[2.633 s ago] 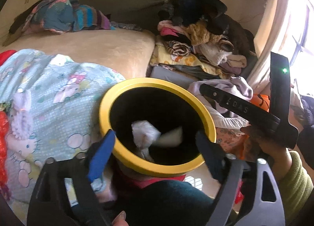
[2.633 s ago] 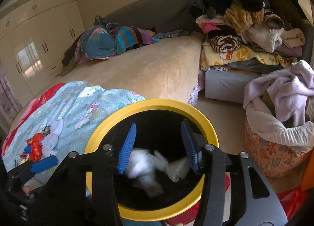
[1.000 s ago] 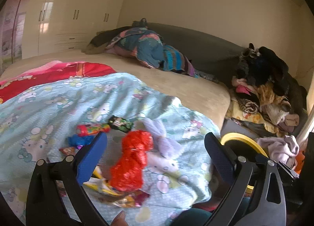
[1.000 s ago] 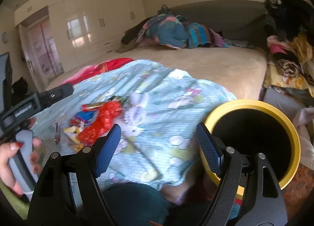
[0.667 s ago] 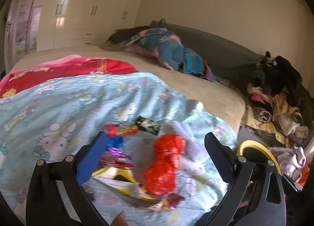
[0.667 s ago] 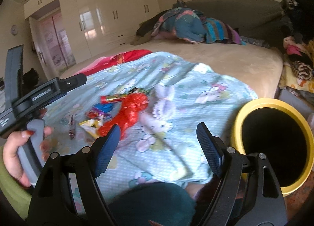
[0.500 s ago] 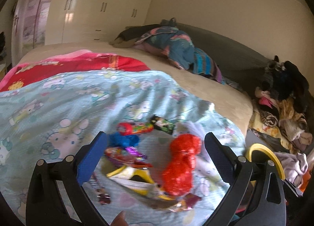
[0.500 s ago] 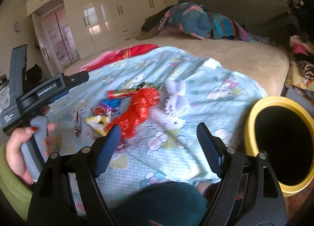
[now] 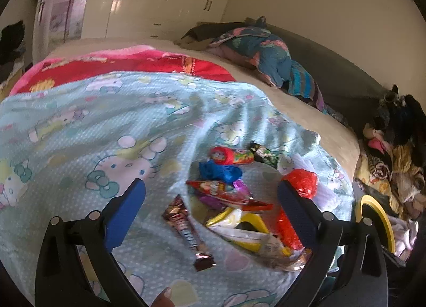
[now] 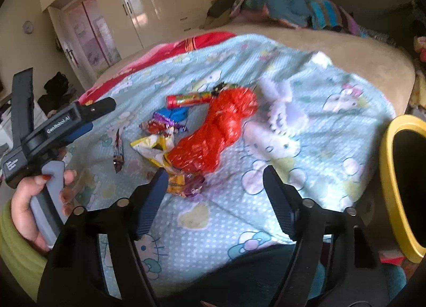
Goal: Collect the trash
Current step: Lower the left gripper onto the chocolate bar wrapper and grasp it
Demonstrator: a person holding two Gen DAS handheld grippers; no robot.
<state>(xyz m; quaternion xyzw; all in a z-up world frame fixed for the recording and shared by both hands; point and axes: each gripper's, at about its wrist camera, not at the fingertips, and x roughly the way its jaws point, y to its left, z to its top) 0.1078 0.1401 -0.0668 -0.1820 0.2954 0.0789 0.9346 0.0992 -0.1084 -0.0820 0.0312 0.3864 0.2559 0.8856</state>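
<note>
Left wrist view: the left gripper [image 9: 210,200] hangs over the bed, fingers spread wide and empty. Wrappers [image 9: 229,192] lie on the blanket [image 9: 93,120] just beyond them, a chocolate bar [image 9: 186,229] nearest. The bin [image 9: 383,224] stands at far right.

Right wrist view: the right gripper [image 10: 215,189] has fingers closing, nothing between them. A red bag [image 10: 215,131] lies just beyond, bin right.
</note>
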